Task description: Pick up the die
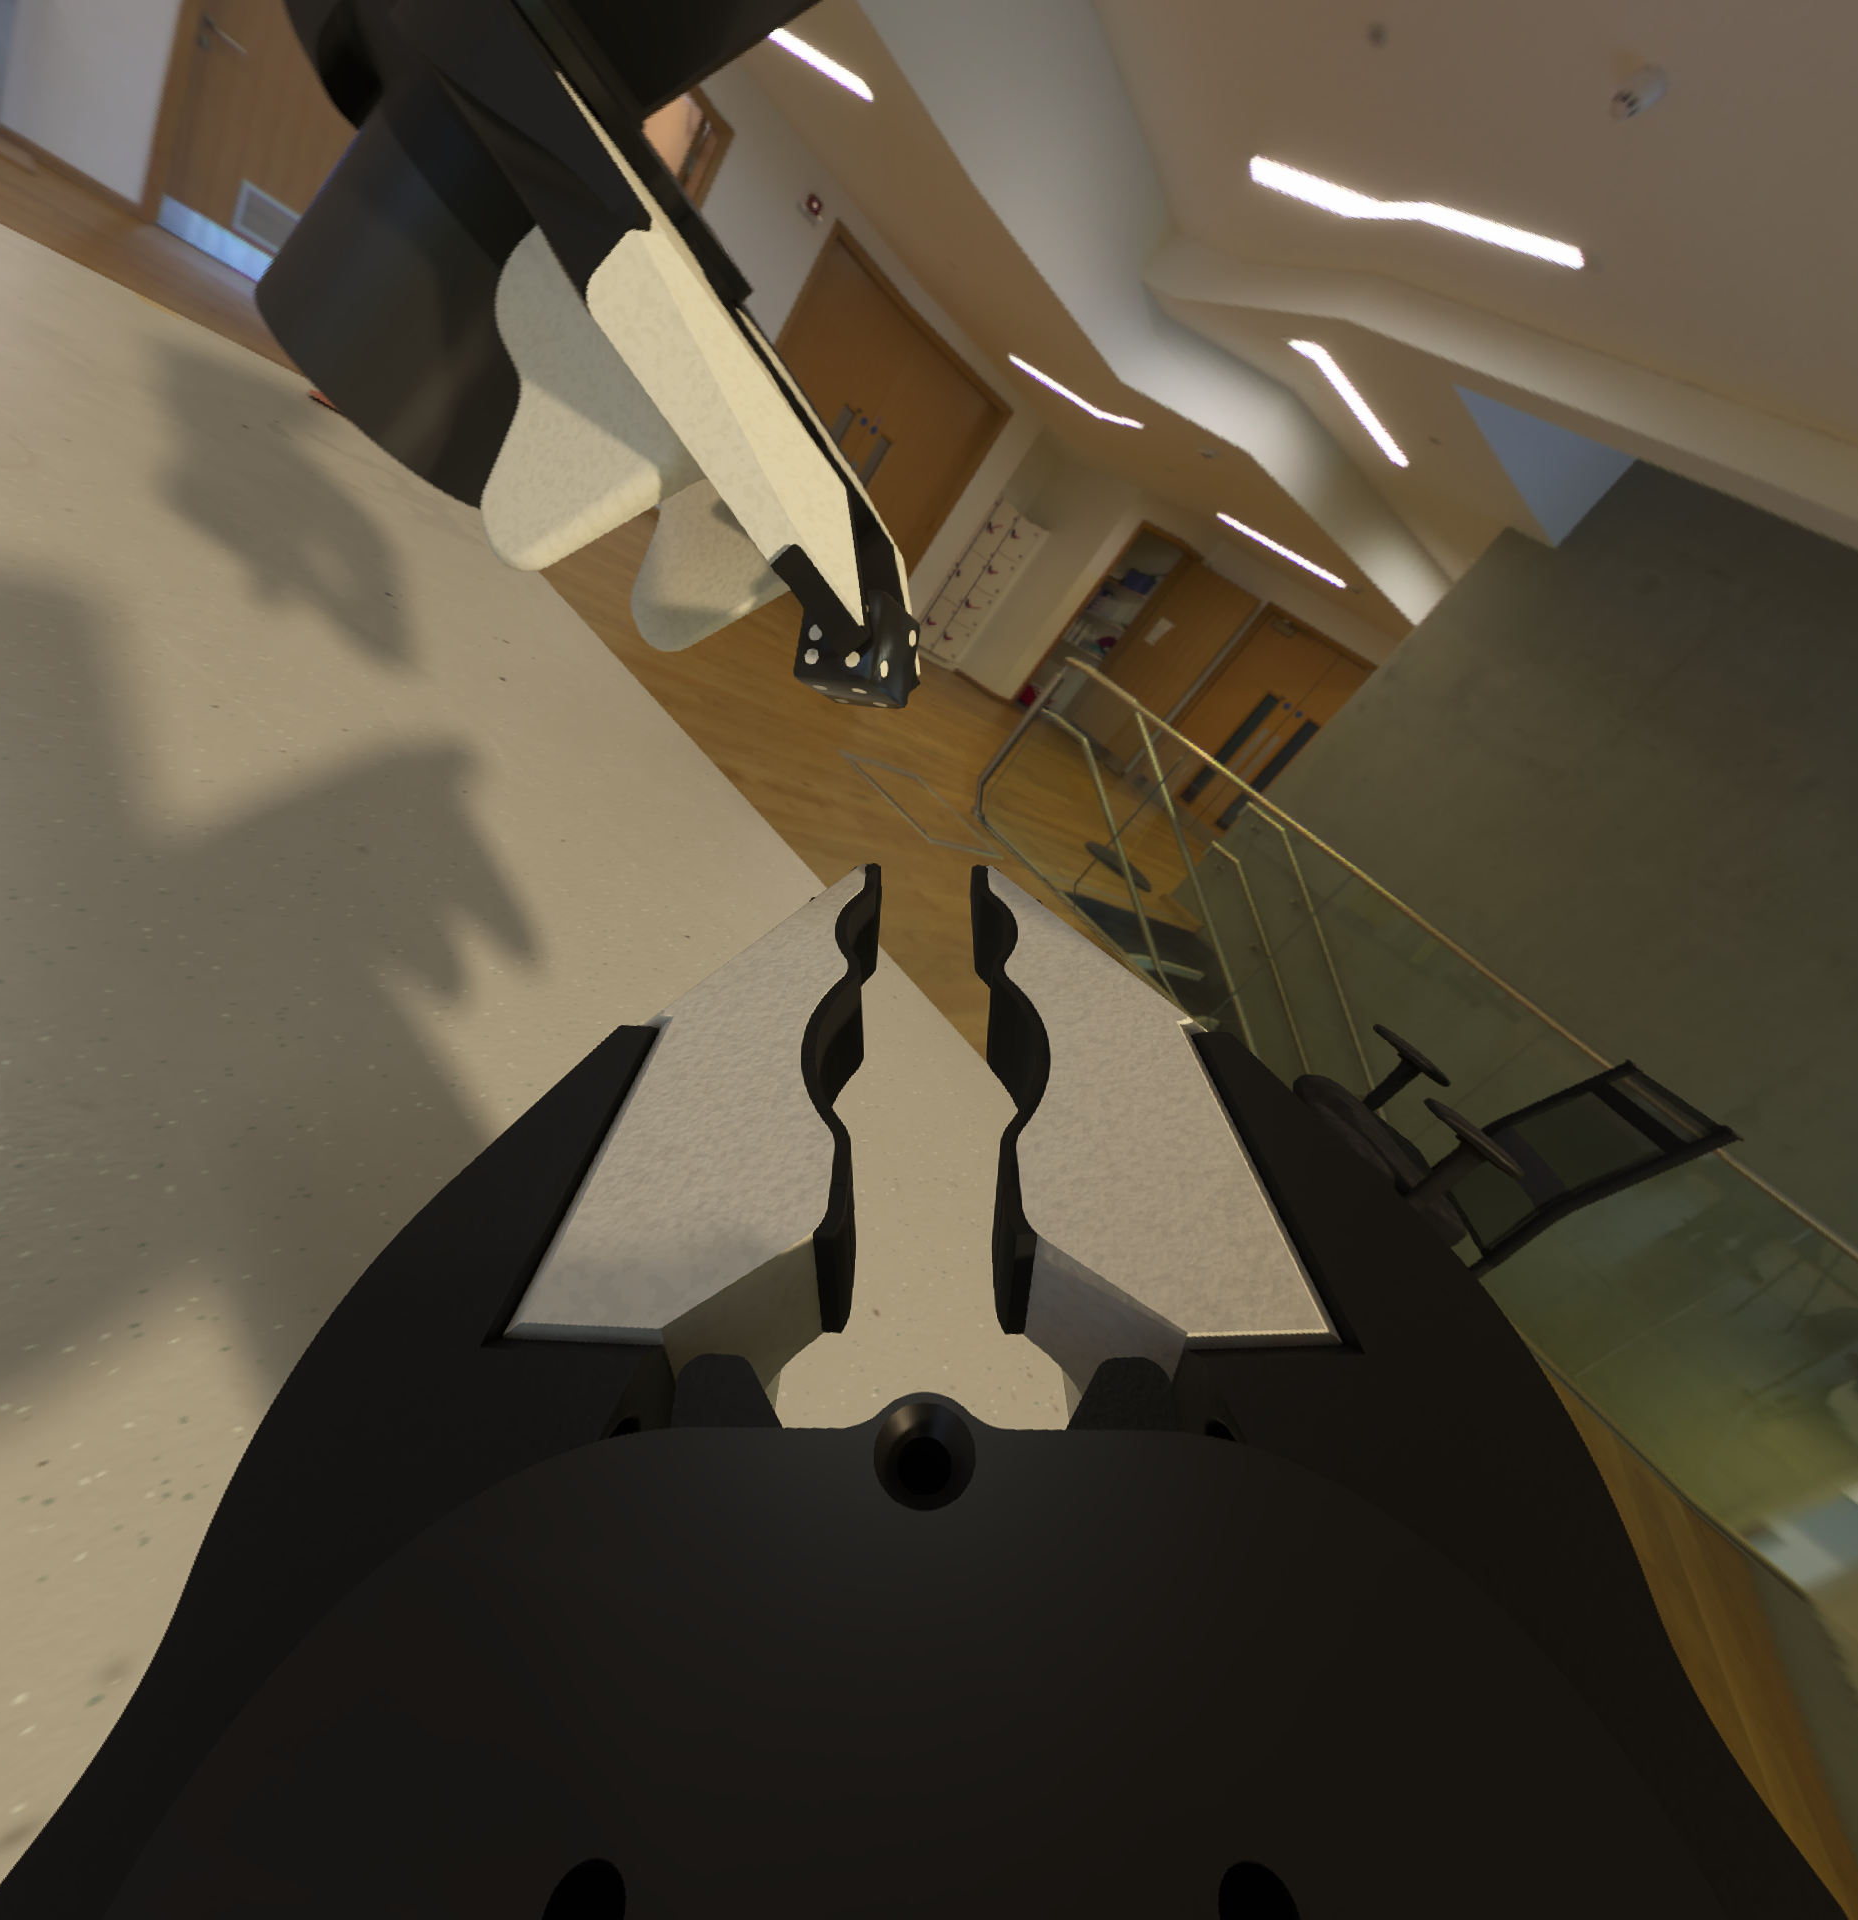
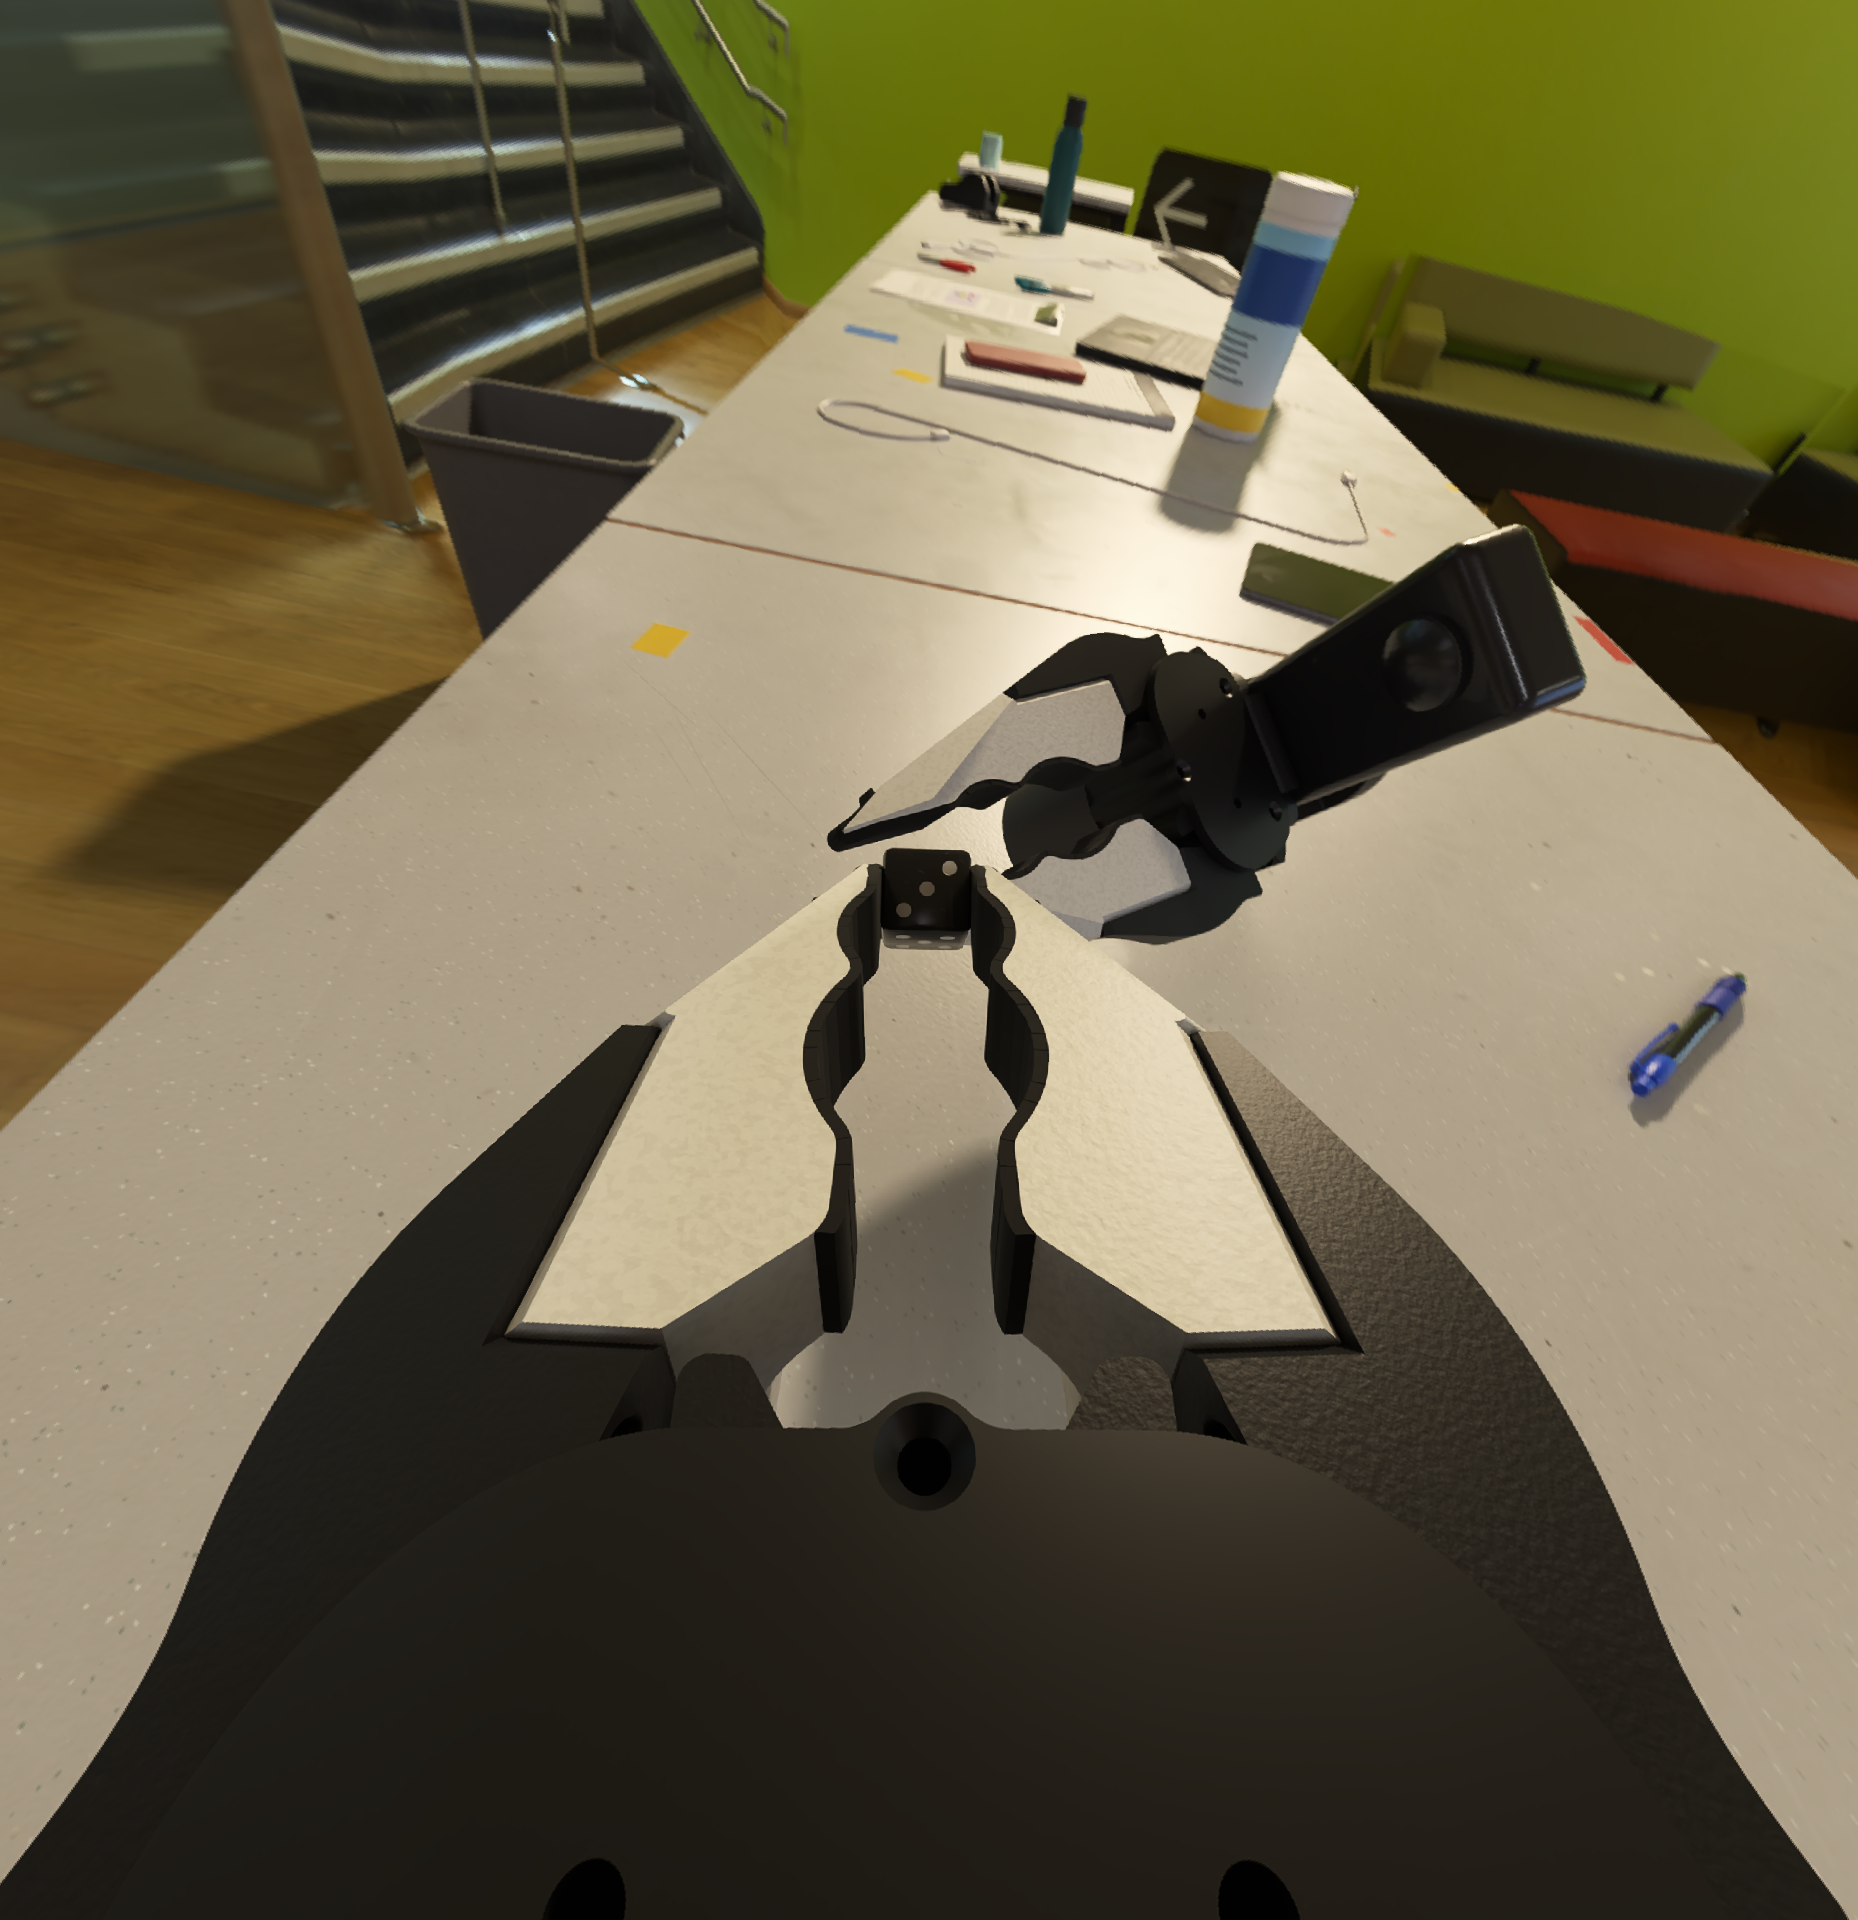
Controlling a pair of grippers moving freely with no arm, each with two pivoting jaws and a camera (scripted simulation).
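The die (image 2: pixel 925 891) is black with white pips. My right gripper (image 2: pixel 925 883) is shut on it at the fingertips and holds it above the pale table (image 2: pixel 437 987). In the left wrist view the right gripper (image 1: pixel 863 634) reaches in from the upper left, with the die (image 1: pixel 883 670) pinched at its tip, past the table's edge. My left gripper (image 1: pixel 925 878) is open and empty, with a narrow gap between its tips. It points at the die from a short way off. Its upper finger (image 2: pixel 1008 748) shows just beyond the die in the right wrist view.
A blue pen (image 2: pixel 1689 1034) lies on the table to the right. Farther back are a dark phone (image 2: pixel 1314 594), a tall blue and white canister (image 2: pixel 1273 301), a cable, notebooks and a yellow tape mark (image 2: pixel 660 639). A grey bin (image 2: pixel 546 478) stands beside the table's left edge.
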